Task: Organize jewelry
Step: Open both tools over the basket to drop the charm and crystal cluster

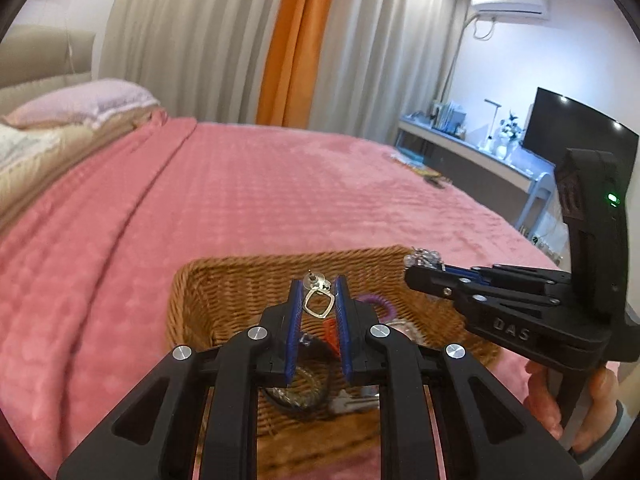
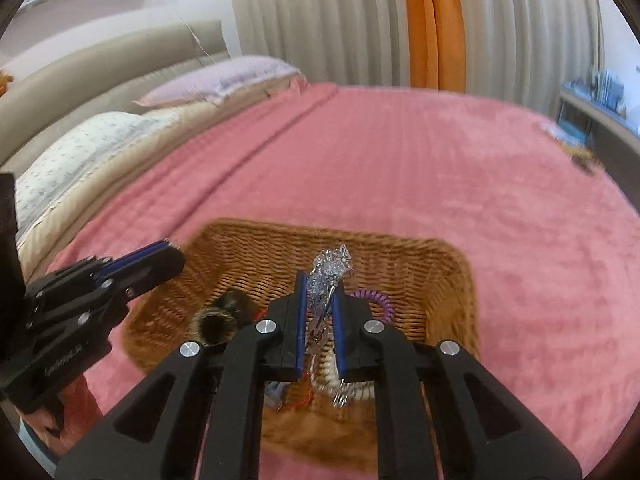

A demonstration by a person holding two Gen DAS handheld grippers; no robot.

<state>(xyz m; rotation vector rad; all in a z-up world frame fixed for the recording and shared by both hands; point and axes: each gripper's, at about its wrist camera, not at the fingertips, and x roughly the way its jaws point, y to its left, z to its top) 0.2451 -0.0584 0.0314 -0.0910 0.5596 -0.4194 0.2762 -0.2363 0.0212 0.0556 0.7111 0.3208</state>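
A brown wicker basket [image 1: 224, 280] sits on the pink bedspread and holds several jewelry pieces, among them a purple coil band [image 1: 380, 304]. My left gripper [image 1: 318, 286] is shut on a silver earring [image 1: 318, 300] with a square loop, held above the basket. My right gripper [image 2: 322, 284] is shut on a sparkly silver hair clip [image 2: 330, 268], also above the basket [image 2: 420, 264]. The right gripper shows in the left wrist view [image 1: 424, 270] at the basket's right rim. The left gripper shows in the right wrist view [image 2: 160, 258] at the basket's left rim.
The pink bedspread [image 1: 240, 184] stretches all around the basket. Pillows [image 2: 100, 140] and a headboard lie far left. A desk [image 1: 460, 144] with a monitor stands at the right, and small items [image 2: 576, 152] lie at the bed's far right edge.
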